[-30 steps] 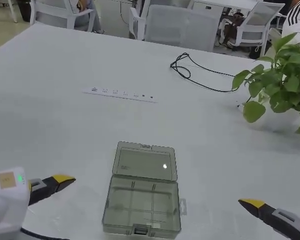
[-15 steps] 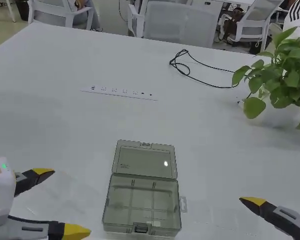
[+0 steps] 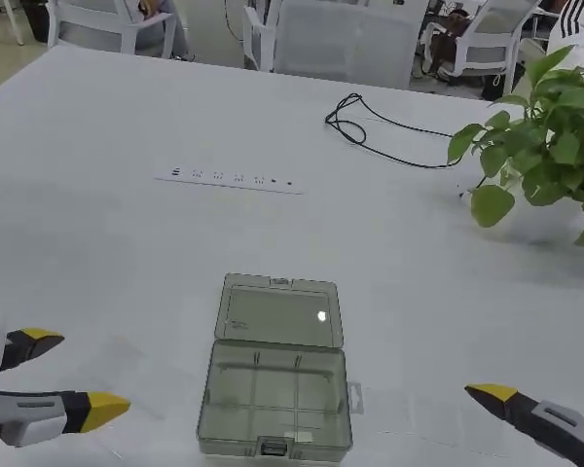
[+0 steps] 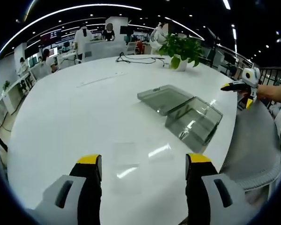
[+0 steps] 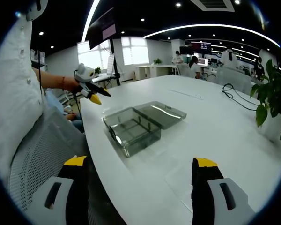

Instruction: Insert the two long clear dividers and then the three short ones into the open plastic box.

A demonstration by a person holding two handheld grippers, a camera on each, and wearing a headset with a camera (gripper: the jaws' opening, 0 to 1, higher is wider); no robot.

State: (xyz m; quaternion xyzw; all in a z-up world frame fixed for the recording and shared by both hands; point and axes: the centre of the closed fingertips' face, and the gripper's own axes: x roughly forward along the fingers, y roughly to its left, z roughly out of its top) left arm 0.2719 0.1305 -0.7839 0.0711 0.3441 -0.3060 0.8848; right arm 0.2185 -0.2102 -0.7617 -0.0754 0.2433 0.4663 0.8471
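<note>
- Left gripper (image 4: pixel 143 161): jaws spread wide with nothing in them, over the table (image 3: pixel 97 126) near its near-left corner.
- Right in front of it a faint clear piece (image 4: pixel 126 161) lies flat on the table, lined up between the jaw tips. Long or short one? Honestly can't tell.
- Right gripper (image 5: pixel 139 163): also wide and empty, by the near edge toward the right corner.
- The plastic box (image 3: pixel 273 394) sits between the two grippers at the middle of the near edge, with its lid (image 3: pixel 282 313) laid open flat toward the far side.
- Farther out there's a power strip (image 3: pixel 229 180) mid-table, then a black cable (image 3: pixel 370 131) and a potted plant (image 3: pixel 535 156) toward the far-right edge.
</note>
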